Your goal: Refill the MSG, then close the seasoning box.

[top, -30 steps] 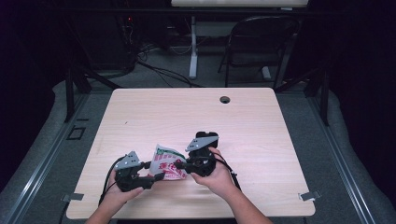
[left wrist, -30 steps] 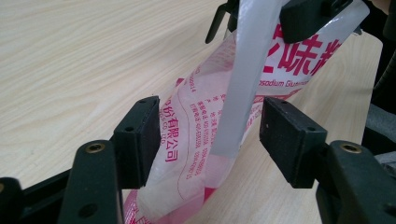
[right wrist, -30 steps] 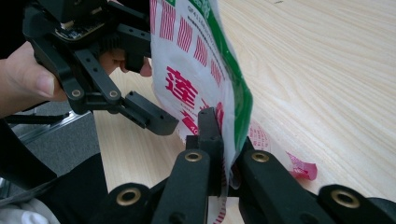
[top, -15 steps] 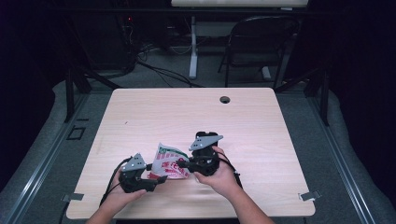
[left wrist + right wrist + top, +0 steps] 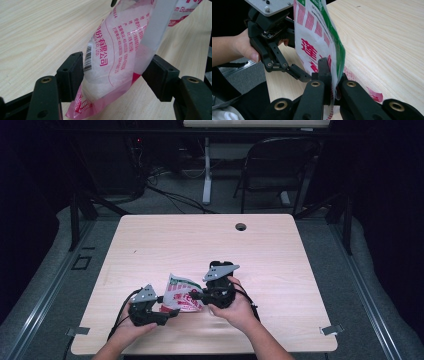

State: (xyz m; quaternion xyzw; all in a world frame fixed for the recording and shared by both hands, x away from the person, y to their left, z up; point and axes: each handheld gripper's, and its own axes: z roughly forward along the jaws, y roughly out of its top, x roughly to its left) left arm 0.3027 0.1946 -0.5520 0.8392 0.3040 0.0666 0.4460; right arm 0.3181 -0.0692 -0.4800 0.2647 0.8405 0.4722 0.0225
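Near the table's (image 5: 300, 260) front edge, my right gripper (image 5: 332, 82) clamps the printed pouch (image 5: 180, 292) upright; my left gripper's (image 5: 116, 72) jaws straddle it, apart. Next, I judge, they must close.

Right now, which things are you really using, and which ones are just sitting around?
In use:
- packet, held up between both grippers
- left hand-held gripper, jaws apart around the packet's bottom
- right hand-held gripper, jaws clamped on the packet's edge
- table, under it all

Just around:
- folding chair behind the table
- cables on the floor
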